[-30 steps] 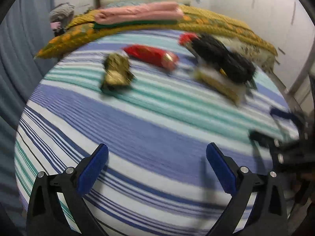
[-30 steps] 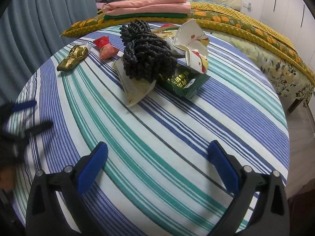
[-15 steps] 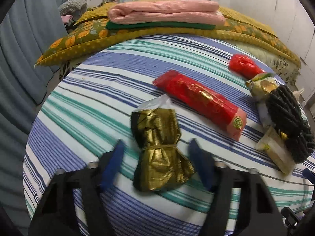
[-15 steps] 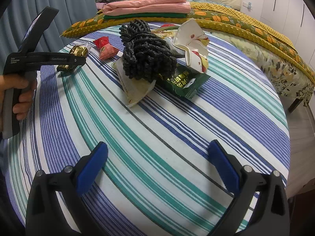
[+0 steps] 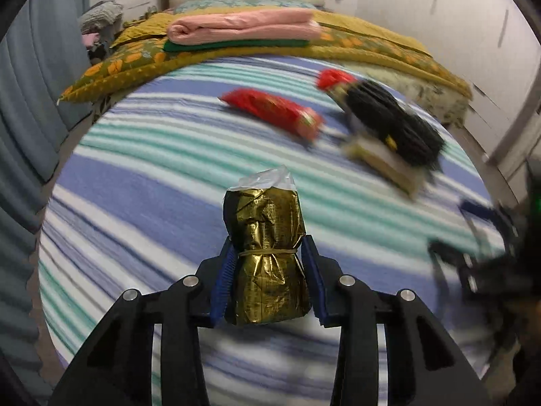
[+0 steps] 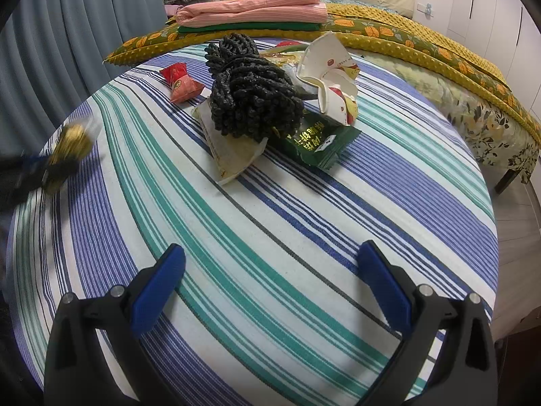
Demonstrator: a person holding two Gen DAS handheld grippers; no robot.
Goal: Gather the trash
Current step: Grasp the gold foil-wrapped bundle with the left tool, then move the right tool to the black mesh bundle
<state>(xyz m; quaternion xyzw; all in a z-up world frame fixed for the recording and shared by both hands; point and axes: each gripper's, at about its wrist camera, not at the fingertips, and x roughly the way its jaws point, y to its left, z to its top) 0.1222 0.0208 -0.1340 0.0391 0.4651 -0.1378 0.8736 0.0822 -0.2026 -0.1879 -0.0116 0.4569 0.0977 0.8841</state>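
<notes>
The left gripper (image 5: 268, 280) is closing its 2 blue pads onto the gold foil wrapper (image 5: 267, 257), tied with a rubber band, clear of the striped tablecloth (image 5: 142, 182); crinkled foil may slip out if squeezed unevenly. The right gripper (image 6: 270, 287) hangs open and empty; at its 12 o'clock the black knitted bundle (image 6: 250, 98) covers a green packet (image 6: 314, 142), which could drag along
</notes>
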